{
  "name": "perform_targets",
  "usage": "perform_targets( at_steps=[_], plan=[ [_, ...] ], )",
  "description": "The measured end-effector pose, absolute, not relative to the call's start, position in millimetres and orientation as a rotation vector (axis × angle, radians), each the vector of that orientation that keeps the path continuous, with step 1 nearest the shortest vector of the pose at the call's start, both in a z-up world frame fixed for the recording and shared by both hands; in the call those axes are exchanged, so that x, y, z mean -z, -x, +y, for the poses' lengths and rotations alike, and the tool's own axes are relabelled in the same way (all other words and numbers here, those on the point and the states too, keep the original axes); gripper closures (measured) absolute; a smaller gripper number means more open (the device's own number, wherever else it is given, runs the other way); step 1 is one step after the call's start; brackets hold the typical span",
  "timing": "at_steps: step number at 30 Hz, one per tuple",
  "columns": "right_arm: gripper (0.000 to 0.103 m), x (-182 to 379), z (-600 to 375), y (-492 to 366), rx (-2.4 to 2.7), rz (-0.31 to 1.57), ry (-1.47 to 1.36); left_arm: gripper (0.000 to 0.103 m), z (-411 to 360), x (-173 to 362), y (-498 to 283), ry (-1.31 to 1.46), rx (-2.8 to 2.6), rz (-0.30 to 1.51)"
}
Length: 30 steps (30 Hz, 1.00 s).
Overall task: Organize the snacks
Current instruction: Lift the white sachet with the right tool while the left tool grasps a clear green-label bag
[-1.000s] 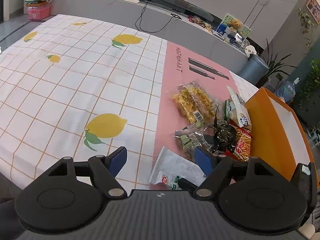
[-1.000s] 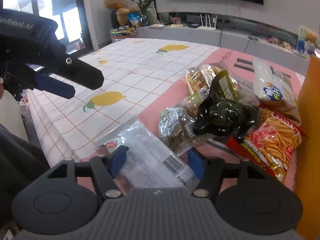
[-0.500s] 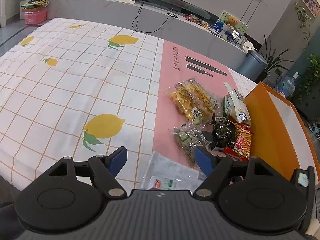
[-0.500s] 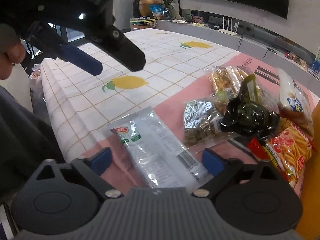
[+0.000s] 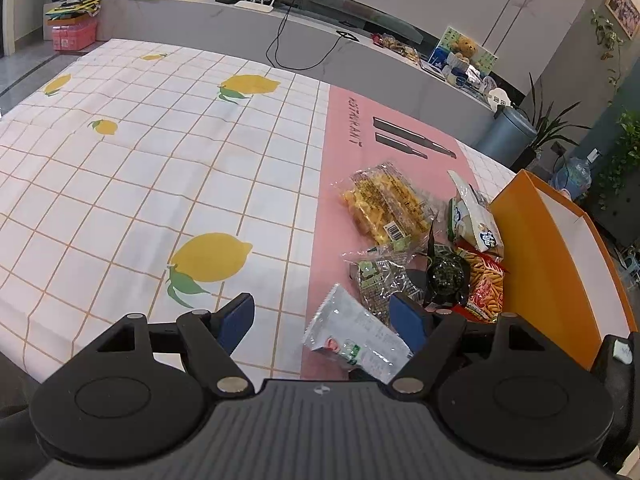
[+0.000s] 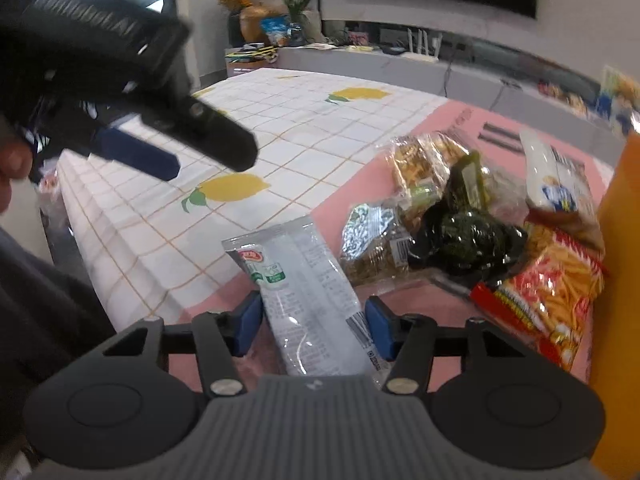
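Note:
A heap of snack packets lies on the pink strip of the tablecloth: a yellow biscuit pack [image 5: 384, 208], a white-and-blue bag [image 5: 474, 220], a red chip bag [image 5: 486, 284], a dark green round snack [image 5: 446, 276] and a clear crinkled pack [image 5: 376, 276]. A white clear-wrapped packet [image 6: 308, 296] is tilted up off the cloth between the fingers of my right gripper [image 6: 314, 326], which is shut on its sides. It also shows in the left wrist view [image 5: 356, 336]. My left gripper [image 5: 324, 320] is open and empty above the table's near edge.
An orange box [image 5: 560, 264] with a white inside stands right of the snacks. The lemon-print tablecloth [image 5: 160, 160] covers the table to the left. My left gripper [image 6: 160, 136] hangs in the upper left of the right wrist view. A grey counter runs behind the table.
My right gripper has narrowed onto the white packet and tilted it up. My left gripper has shifted slightly and stays open.

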State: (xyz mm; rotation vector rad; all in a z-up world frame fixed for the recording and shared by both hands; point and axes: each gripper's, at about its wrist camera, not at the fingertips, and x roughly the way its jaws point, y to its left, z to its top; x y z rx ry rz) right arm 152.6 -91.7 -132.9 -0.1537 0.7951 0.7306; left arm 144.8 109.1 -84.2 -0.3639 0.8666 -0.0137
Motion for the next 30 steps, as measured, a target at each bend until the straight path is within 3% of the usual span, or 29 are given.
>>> perform_targets(
  at_steps=[12, 21, 30],
  plan=[
    [0.049, 108, -121, -157, -0.792, 0.818, -0.207, 0.013, 111, 80, -143, 0.388, 0.032, 0.822],
    [0.049, 76, -150, -154, -0.687, 0.714, -0.247, 0.013, 95, 67, -139, 0.426, 0.124, 0.689],
    [0.049, 76, -172, -159, -0.52, 0.804, -0.251, 0.013, 73, 56, -149, 0.319, 0.123, 0.635]
  ],
)
